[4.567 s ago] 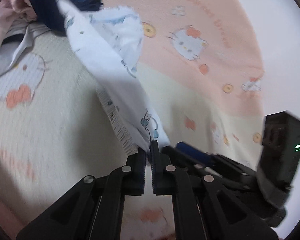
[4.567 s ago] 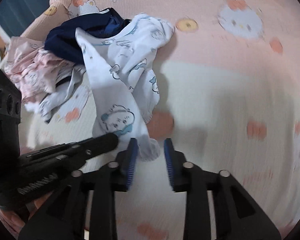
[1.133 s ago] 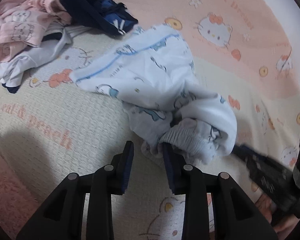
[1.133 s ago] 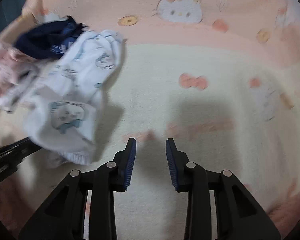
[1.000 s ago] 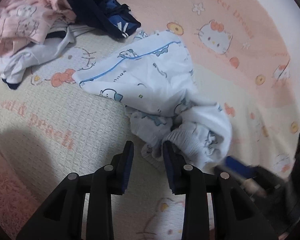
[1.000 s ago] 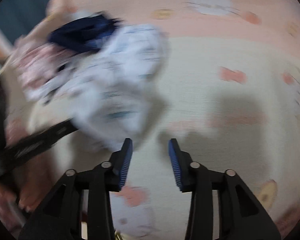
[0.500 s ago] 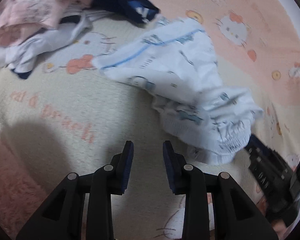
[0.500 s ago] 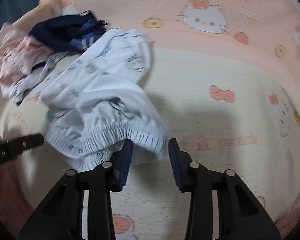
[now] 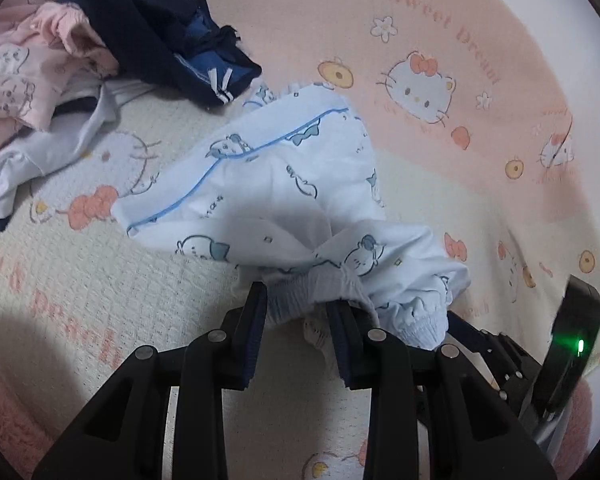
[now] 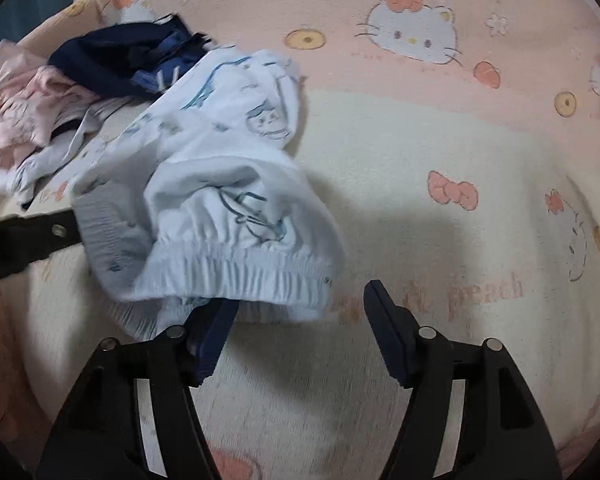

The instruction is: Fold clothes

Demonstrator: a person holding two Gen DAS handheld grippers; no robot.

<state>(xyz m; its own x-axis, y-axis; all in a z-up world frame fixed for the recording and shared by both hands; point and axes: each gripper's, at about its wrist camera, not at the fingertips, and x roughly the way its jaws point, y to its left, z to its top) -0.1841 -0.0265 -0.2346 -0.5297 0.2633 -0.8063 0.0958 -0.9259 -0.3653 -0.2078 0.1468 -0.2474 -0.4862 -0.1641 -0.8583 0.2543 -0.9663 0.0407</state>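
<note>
White printed children's pants [image 9: 276, 184] lie crumpled on the Hello Kitty bedspread [image 9: 440, 32]. My left gripper [image 9: 300, 320] is open, its jaws either side of the gathered elastic waistband [image 9: 308, 292]. My right gripper [image 10: 300, 316] is open wide at the waistband's other end [image 10: 240, 276], which drapes over its left finger. The pants also show in the right wrist view [image 10: 220, 184]. The left gripper's finger [image 10: 24, 236] reaches in from the left there. The right gripper's body [image 9: 572, 344] shows at the lower right of the left wrist view.
A pile of clothes lies at the far left: a navy garment [image 9: 160, 36], a pink printed one [image 9: 24, 64] and a white one [image 9: 48, 148]. The same pile shows in the right wrist view [image 10: 60, 92]. A pink fluffy edge [image 9: 4, 416] borders the bedspread in front.
Both grippers moved in onto the pants' waistband. The left jaws now straddle the bunched elastic, and the right jaws opened wider under the other end.
</note>
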